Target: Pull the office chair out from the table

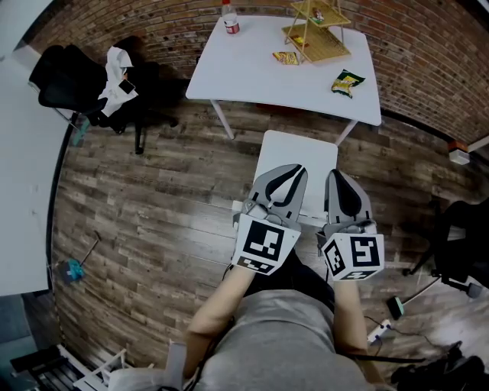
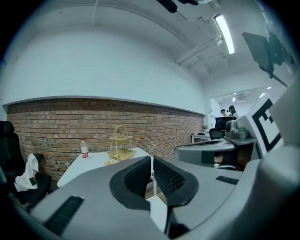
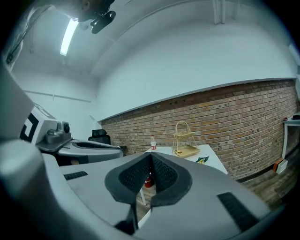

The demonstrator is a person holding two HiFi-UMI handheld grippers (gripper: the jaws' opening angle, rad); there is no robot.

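Directly below the head camera, the white chair [image 1: 298, 149] stood on the wooden floor [image 1: 168, 206], its far edge just short of the near edge of the white table [image 1: 260, 72] and roughly between the table's two front legs. Both grippers lay over the chair's near edge, side by side and pointing toward the table. The left gripper [image 1: 293, 171] had its jaws pressed almost together, with only a thin slit at the tips and nothing caught between the pads; a strip of the chair's white surface showed below them. The right gripper [image 1: 337, 175] had its jaws fully together, likewise empty, with the same white surface beneath. On the table sat a bottle [image 1: 230, 19] with a red label, a yellow tiered wire rack [image 1: 318, 30], a yellow packet [image 1: 286, 57] and a green packet [image 1: 348, 82]. Further left, a black chair [image 1: 72, 80] carried a white cloth [image 1: 116, 67], and a brick wall [image 1: 428, 53] ran behind the table.
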